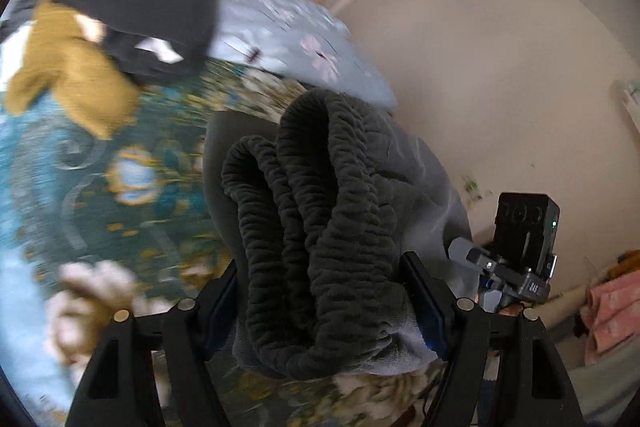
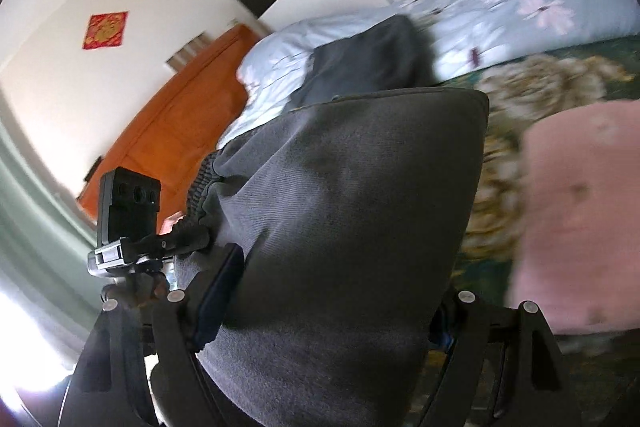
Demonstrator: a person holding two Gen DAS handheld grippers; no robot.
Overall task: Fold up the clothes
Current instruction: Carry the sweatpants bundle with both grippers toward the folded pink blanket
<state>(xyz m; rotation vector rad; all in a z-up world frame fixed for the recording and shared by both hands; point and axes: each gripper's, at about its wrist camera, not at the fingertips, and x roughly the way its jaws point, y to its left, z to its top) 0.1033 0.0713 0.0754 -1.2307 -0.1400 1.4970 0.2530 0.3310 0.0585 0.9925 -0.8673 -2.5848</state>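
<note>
A dark grey garment with a gathered elastic waistband (image 1: 320, 227) is bunched between the fingers of my left gripper (image 1: 324, 299), which is shut on it above the bed. The same grey garment (image 2: 340, 227), folded thick, fills my right gripper (image 2: 332, 295), which is shut on its other end. The right gripper's body (image 1: 520, 247) shows just right of the cloth in the left wrist view. The left gripper's body (image 2: 128, 219) shows at the left in the right wrist view.
A teal and gold floral bedspread (image 1: 100, 187) covers the bed. A black garment (image 1: 152, 11) and a mustard one (image 1: 68, 67) lie on it. A pale blue flowered duvet (image 1: 288, 35) lies behind. A pink cloth (image 2: 576, 219) lies near the right gripper. An orange headboard (image 2: 180, 119) stands at the wall.
</note>
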